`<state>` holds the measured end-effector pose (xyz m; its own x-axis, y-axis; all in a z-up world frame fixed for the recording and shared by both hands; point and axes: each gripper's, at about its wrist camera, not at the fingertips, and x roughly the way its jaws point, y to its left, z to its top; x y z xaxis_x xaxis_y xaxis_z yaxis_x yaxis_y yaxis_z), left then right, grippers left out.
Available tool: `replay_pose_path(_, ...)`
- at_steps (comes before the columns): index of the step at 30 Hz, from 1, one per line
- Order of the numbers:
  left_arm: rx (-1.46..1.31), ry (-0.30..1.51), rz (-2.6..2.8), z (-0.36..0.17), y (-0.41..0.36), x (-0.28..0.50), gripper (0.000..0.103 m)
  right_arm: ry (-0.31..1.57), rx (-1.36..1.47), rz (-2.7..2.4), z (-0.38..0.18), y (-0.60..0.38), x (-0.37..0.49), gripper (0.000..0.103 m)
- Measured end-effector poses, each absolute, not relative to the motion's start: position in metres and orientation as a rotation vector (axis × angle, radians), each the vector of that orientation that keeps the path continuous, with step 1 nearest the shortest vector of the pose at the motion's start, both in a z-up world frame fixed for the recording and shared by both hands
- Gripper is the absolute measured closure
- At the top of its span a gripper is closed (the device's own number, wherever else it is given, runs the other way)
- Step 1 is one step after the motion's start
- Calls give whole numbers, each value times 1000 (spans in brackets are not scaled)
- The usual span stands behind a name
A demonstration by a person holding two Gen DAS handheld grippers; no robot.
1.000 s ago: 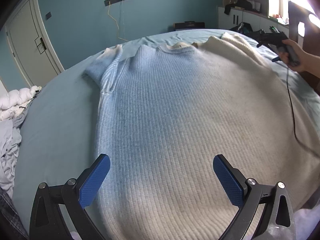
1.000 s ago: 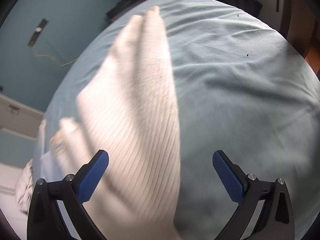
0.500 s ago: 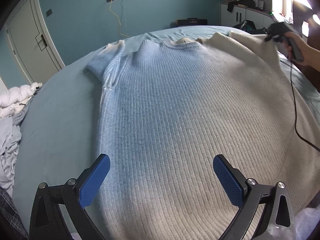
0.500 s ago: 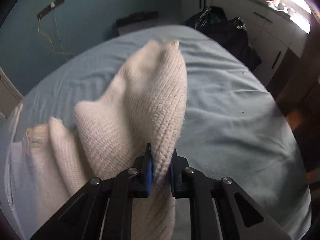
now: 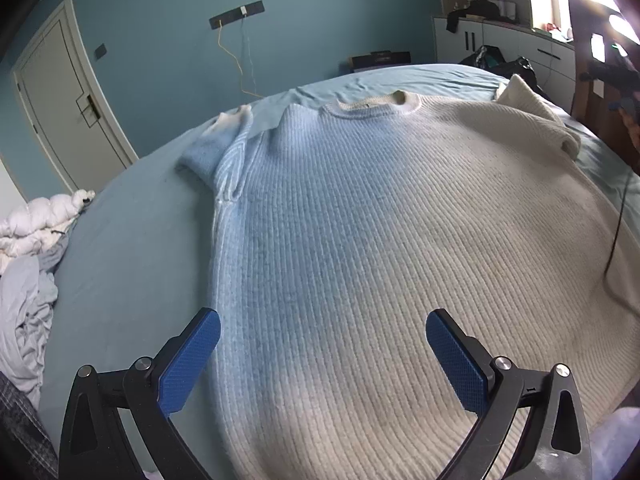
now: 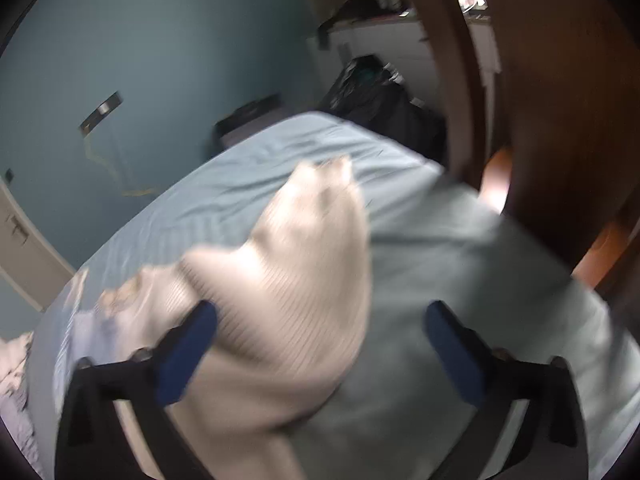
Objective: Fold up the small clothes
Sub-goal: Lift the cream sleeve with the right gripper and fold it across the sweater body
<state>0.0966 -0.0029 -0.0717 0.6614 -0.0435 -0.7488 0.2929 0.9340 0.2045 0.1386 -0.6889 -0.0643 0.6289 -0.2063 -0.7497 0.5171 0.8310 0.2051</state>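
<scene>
One ribbed sweater (image 5: 360, 216) lies flat on the bed (image 5: 132, 240), filling the left view; both sleeves show there. Left claw (image 5: 322, 354) gapes over its hem at 6 o'clock. Right claw (image 6: 320, 344), blurred, spread apart, shows one sleeve (image 6: 320, 236) only

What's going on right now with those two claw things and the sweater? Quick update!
Left gripper open, above sweater. Right gripper open beside sleeve. Sweater flat on bed, unfolded. Nothing blocking.
</scene>
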Motion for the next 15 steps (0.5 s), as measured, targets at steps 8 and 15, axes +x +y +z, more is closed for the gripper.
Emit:
replay_pose_path(8, 345, 805, -176, -79, -7, 103, 0, 1079, 437, -470, -142, -758, 267, 15)
replay_pose_path(15, 355, 838, -167, -92, -6, 110, 0, 1229, 251, -456, -197, -715, 322, 62)
